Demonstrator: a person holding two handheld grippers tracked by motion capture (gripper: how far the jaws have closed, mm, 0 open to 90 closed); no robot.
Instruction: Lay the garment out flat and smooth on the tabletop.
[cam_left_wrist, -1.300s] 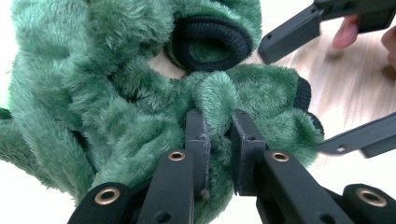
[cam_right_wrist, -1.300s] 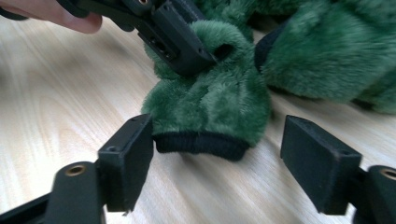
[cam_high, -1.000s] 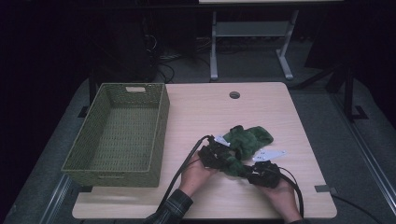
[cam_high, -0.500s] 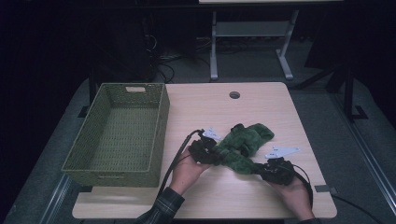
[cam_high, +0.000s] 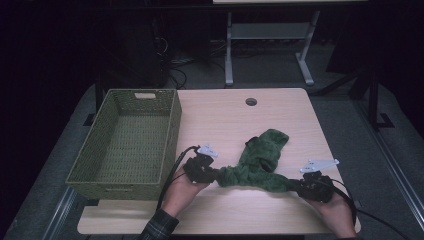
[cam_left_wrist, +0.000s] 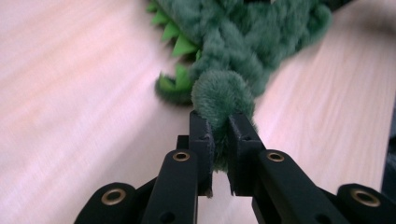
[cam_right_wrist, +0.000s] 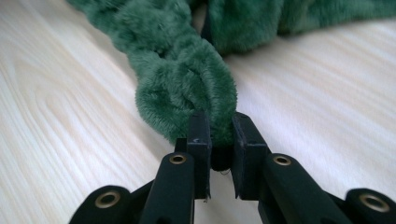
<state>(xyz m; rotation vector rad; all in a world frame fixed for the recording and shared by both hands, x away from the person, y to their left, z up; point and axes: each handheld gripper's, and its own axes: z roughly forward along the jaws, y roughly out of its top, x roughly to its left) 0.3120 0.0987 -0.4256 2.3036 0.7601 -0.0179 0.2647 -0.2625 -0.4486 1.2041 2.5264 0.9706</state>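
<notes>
L gripper (cam_high: 212, 173) & R gripper (cam_high: 299, 186): each clamped on one end of green plush toy (cam_high: 260, 160), near table (cam_high: 220, 120) front edge. Toy lies stretched betw. them, R of wicker basket (cam_high: 125, 145); third limb points away.

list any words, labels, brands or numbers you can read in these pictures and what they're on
There is no readable text in these pictures.
Fuzzy green plush garment: no tag or print showing.
Green woven rectangular basket: no label.
Light wooden table: bare wood grain, no markings.
Left tool and right tool, both shut on the plush: black jaws carry no legible lettering.
</notes>
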